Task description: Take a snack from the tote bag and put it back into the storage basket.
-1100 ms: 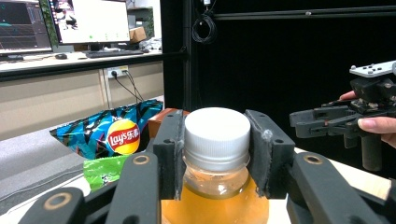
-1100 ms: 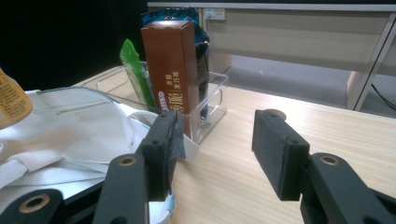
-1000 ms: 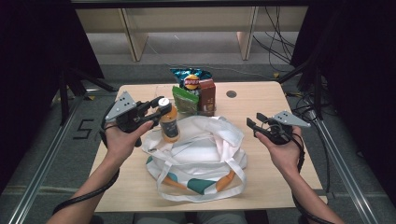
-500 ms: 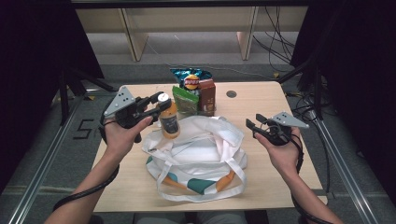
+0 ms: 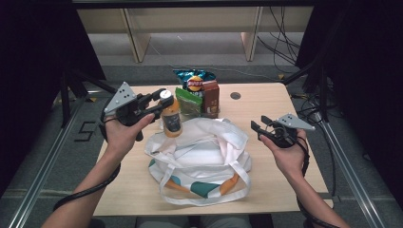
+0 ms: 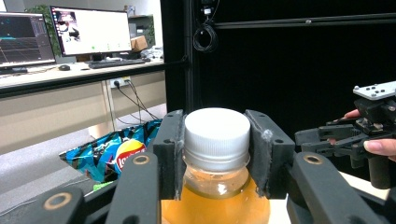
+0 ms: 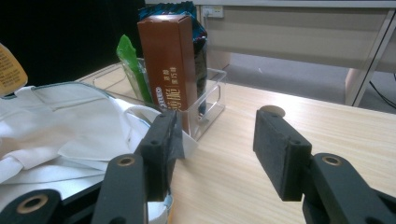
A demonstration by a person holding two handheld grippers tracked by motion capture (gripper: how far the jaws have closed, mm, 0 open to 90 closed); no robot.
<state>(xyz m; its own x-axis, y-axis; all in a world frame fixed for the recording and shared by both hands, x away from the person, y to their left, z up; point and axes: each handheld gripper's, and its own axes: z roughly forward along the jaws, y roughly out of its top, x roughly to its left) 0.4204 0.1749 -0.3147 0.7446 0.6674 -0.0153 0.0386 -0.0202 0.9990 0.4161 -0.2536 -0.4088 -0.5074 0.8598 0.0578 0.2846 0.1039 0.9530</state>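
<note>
Wood table (image 5: 266, 102), dark room. Left gripper (image 6: 217, 154) pinches juice bottle (image 5: 171, 118) by its cap, 10 o'clock of white bag (image 5: 199, 156). Full = heavy, slick plastic; grab under cap. Right gripper (image 7: 212, 151) spread, empty.

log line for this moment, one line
left gripper: shut on juice bottle cap, above white bag | right gripper: open, empty | brown carton: in clear bin
</note>
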